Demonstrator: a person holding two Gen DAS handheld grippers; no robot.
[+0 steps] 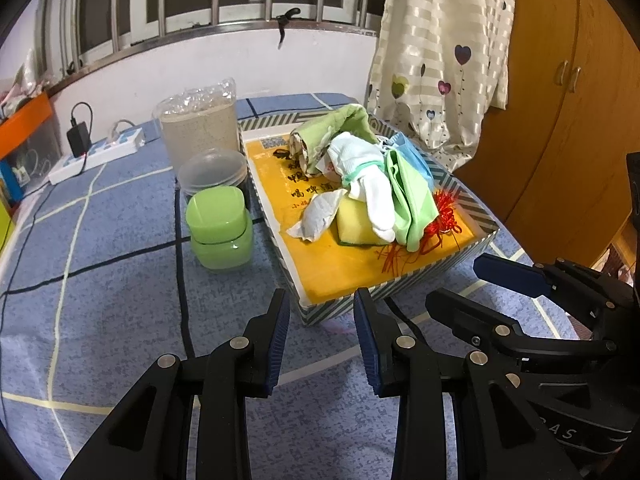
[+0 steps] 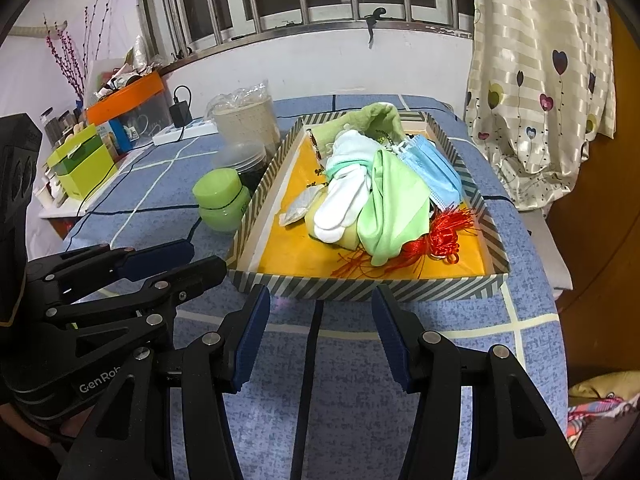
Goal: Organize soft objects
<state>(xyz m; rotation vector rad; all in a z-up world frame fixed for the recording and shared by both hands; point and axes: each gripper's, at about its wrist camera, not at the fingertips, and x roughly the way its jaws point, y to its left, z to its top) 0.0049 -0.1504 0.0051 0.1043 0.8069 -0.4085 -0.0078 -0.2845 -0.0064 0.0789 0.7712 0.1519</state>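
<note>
both grippers poised short of the tray, nothing picked up

nearest the cameras, the left gripper (image 1: 322,336) and the right gripper (image 2: 318,332) hover side by side over the blue checked cloth (image 1: 120,320), each with its jaws spread and nothing between them. both stop just short of the near wall of the striped tray (image 2: 360,290), not touching it.

inside the tray, on its yellow lining, the soft things lie in one loose heap toward the right and far side. closest is the red tassel cord (image 2: 436,240), its strands trailing over the lining. on it and just behind lies the light green cloth (image 2: 394,208), draped partly over the white sock (image 2: 340,204), which rests on a yellow sponge (image 1: 356,220). a crumpled white tissue (image 1: 318,214) touches the sponge's left side. further back come the blue face mask (image 2: 434,168) and a rolled green towel (image 2: 372,120) against the far wall.

left of the tray stand a green jar (image 1: 220,228), a stack of clear lids (image 1: 212,170) and a tall clear container (image 1: 198,128).

my judgement: the heap looks gathered already, so this is either a late check or the start of sorting. the next move would call for reaching over the tray wall and pinching the topmost piece, the green cloth, without dragging the tangled cord.
</note>
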